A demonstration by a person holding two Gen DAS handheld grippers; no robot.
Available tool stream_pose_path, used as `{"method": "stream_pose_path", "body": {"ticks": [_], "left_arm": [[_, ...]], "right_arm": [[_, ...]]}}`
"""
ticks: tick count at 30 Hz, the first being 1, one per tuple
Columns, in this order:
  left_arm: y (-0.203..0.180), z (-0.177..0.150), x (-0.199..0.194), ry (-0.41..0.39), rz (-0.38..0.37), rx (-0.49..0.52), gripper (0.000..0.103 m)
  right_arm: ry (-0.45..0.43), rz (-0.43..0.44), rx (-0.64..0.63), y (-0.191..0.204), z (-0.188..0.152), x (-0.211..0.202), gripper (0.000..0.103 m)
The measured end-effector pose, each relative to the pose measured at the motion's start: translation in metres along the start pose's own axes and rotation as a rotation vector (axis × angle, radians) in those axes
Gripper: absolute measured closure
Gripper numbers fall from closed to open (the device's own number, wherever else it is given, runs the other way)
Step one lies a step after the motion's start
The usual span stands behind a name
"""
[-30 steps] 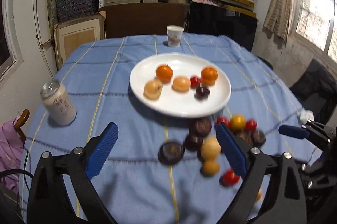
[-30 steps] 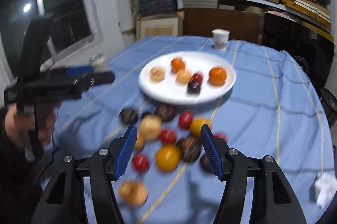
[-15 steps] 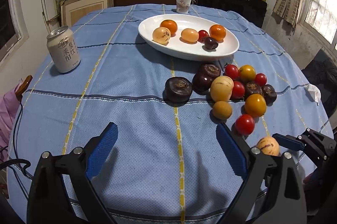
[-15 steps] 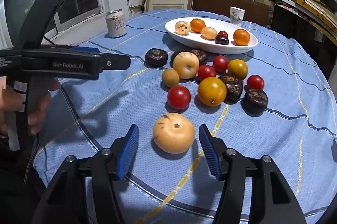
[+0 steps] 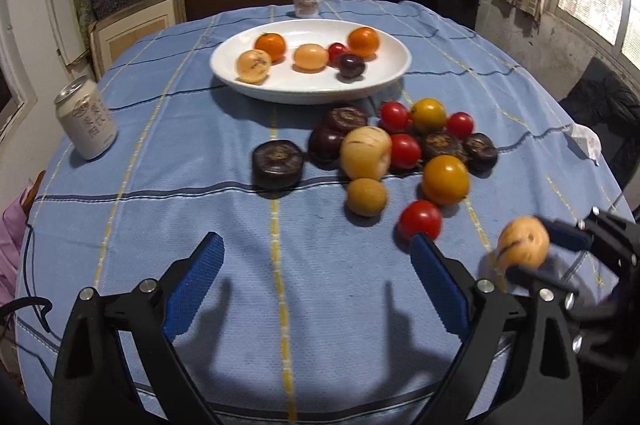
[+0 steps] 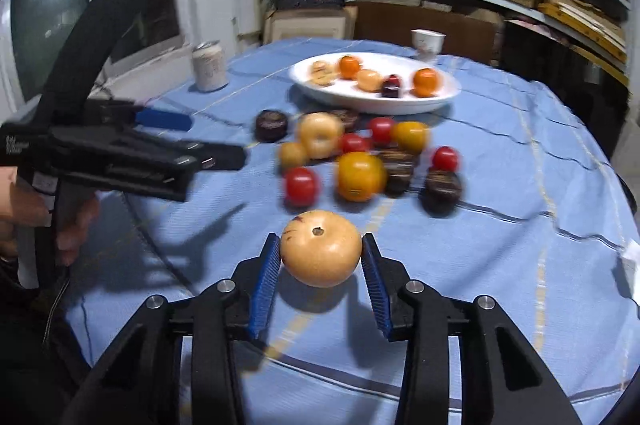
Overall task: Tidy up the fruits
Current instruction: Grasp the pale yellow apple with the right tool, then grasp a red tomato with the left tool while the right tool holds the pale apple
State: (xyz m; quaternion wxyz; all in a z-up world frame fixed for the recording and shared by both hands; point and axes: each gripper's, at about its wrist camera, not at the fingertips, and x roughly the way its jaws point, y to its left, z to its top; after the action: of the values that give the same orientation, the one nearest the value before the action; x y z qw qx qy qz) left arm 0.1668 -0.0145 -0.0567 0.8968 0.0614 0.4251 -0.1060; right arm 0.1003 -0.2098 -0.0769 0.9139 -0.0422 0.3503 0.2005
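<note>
Fruits lie loose on the blue tablecloth [image 5: 120, 225] before the white plate [image 5: 400, 65], which holds six. Right gripper [image 6: 320, 257] is closing on a pale yellow fruit [image 6: 320, 253] at the near edge; pads appear to touch it, though blur hinders certainty. Left gripper [image 5: 316, 281] hangs spread, empty. Step: grasp. Next: lift and carry to plate.

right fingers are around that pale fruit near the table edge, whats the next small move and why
Probably finish the squeeze, then lift. The right gripper is closing, with the pale fruit between its blue fingers and the pads at or nearly at its sides. The fruit seems to sit on the cloth, apart from the pile. The plate with sorted fruit lies beyond, so it likely goes there next.
</note>
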Motion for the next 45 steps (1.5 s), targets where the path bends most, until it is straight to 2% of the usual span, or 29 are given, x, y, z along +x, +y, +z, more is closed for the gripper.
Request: {"method": "stream_pose_path", "body": {"ticks": [4, 9, 18, 22, 24, 29, 31, 32, 45], "left_arm": [[-0.025, 0.000, 0.010, 0.019, -0.017, 0.050, 0.011], [-0.046, 0.001, 0.019, 0.030, -0.026, 0.070, 0.011], [-0.057, 0.002, 0.031, 0.046, -0.033, 0.079, 0.012], [-0.061, 0.000, 0.037, 0.067, -0.064, 0.086, 0.028], [-0.059, 0.000, 0.040, 0.075, -0.085, 0.075, 0.042], [-0.054, 0.004, 0.042, 0.067, -0.092, 0.045, 0.055], [-0.054, 0.006, 0.043, 0.064, -0.096, 0.041, 0.065], [-0.053, 0.007, 0.042, 0.060, -0.106, 0.035, 0.073], [-0.051, -0.002, 0.017, 0.005, -0.130, 0.029, 0.073]], "right_arm": [[0.000, -0.005, 0.077, -0.024, -0.005, -0.004, 0.061], [-0.015, 0.002, 0.059, -0.022, -0.006, -0.006, 0.061], [-0.052, 0.014, 0.086, -0.028, -0.008, -0.011, 0.061], [-0.069, 0.013, 0.088, -0.029, -0.008, -0.014, 0.061], [-0.076, 0.012, 0.086, -0.028, -0.008, -0.015, 0.061], [-0.084, 0.015, 0.088, -0.029, -0.009, -0.016, 0.061], [-0.087, 0.015, 0.091, -0.029, -0.009, -0.016, 0.061], [-0.088, 0.018, 0.091, -0.029, -0.009, -0.017, 0.061], [-0.089, 0.025, 0.091, -0.029, -0.008, -0.018, 0.061]]}}
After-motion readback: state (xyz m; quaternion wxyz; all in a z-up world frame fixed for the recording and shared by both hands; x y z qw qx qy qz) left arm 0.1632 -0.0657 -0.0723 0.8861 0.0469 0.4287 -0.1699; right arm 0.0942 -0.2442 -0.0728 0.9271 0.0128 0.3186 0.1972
